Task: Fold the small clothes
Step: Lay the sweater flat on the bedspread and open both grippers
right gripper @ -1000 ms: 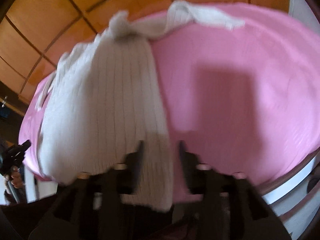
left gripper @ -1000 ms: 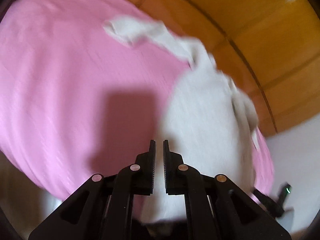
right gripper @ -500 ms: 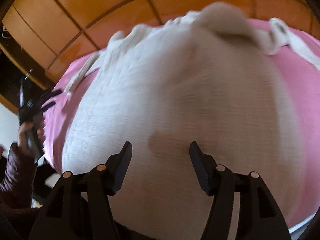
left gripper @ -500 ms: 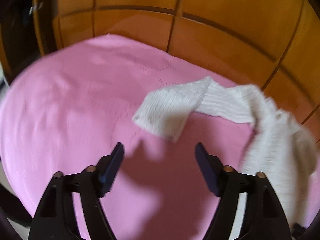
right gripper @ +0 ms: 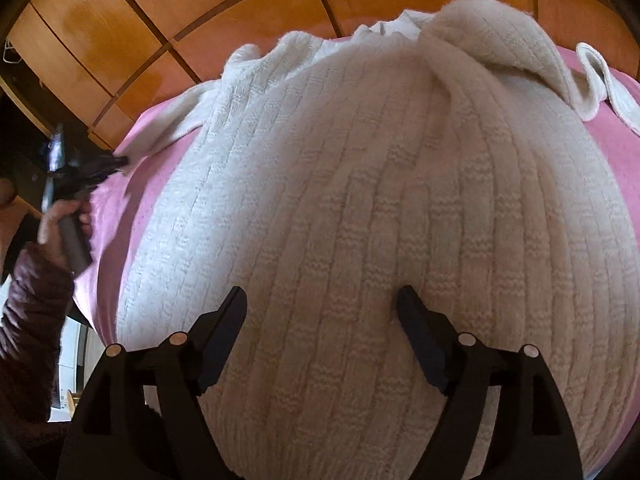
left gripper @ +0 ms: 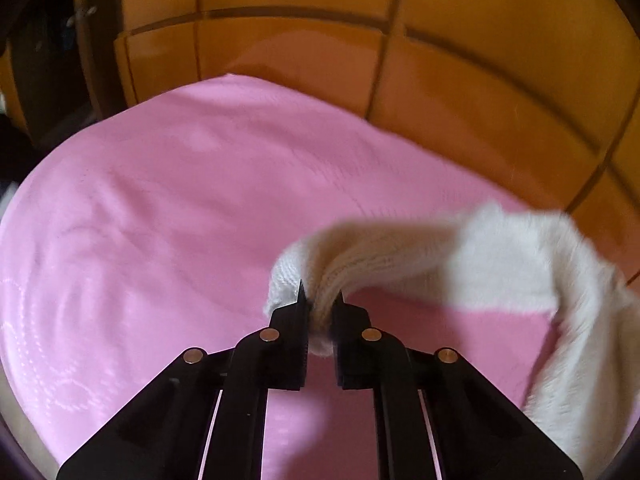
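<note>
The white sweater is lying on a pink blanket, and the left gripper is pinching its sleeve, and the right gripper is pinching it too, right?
Not quite. The right gripper is open above the white sweater, pinching nothing, as the right wrist view shows. The rest holds: the pink blanket is under it and the left gripper pinches the sleeve.

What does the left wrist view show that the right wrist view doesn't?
Only the left wrist view shows the left gripper up close, its jaws just closed on the bunched sleeve end.

Only the right wrist view shows the sweater's ribbed body beneath the right gripper, whose jaws have just been opening, holding nothing.

Both show the white knit sweater, pink cover and wooden panels.
</note>
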Action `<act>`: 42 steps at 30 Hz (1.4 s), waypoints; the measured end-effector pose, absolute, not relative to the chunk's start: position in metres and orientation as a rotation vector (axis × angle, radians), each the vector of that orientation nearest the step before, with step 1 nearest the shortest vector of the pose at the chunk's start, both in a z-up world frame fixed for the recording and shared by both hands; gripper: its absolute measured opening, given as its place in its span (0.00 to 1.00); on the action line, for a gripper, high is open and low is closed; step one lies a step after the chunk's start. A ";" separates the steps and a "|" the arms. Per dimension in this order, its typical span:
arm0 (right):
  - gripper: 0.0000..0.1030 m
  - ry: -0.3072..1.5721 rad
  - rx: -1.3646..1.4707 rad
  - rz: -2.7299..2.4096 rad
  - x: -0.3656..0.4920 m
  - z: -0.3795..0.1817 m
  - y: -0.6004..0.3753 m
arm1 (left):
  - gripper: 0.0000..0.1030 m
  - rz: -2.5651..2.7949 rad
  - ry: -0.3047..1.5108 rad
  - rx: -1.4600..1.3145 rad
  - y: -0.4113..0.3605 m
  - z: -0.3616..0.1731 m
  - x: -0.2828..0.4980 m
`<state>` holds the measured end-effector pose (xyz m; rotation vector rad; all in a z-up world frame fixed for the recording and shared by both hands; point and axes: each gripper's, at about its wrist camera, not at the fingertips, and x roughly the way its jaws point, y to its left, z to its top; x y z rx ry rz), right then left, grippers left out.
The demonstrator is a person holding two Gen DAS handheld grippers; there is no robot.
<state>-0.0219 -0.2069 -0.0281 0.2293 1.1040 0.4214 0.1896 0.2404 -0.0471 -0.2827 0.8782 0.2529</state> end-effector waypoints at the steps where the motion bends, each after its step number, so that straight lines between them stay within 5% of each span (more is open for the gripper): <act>1: 0.77 1.102 0.228 0.418 -0.021 -0.028 -0.206 | 0.08 0.261 0.866 -0.315 0.258 -0.036 0.185; 10: 0.77 1.091 0.229 0.404 -0.021 -0.027 -0.205 | 0.07 0.454 0.815 -0.451 0.391 0.023 0.141; 20: 0.78 1.083 0.218 0.399 -0.024 -0.026 -0.206 | 0.08 0.558 0.961 -0.538 0.424 -0.042 0.134; 25: 0.78 1.076 0.228 0.400 -0.028 -0.027 -0.207 | 0.51 0.471 0.923 -0.609 0.396 -0.032 0.111; 27: 0.76 1.072 0.223 0.403 -0.030 -0.024 -0.211 | 0.53 0.332 0.893 -0.590 0.366 -0.023 0.091; 39: 0.76 1.016 0.241 -0.017 -0.064 -0.007 -0.358 | 0.52 -0.436 1.094 -0.547 0.175 -0.070 -0.015; 41: 0.76 1.059 0.280 -0.020 -0.074 -0.017 -0.370 | 0.38 -0.462 1.137 -0.553 0.159 -0.082 -0.026; 42: 0.73 1.081 0.298 -0.006 -0.079 -0.023 -0.372 | 0.23 -0.480 1.158 -0.533 0.150 -0.086 -0.030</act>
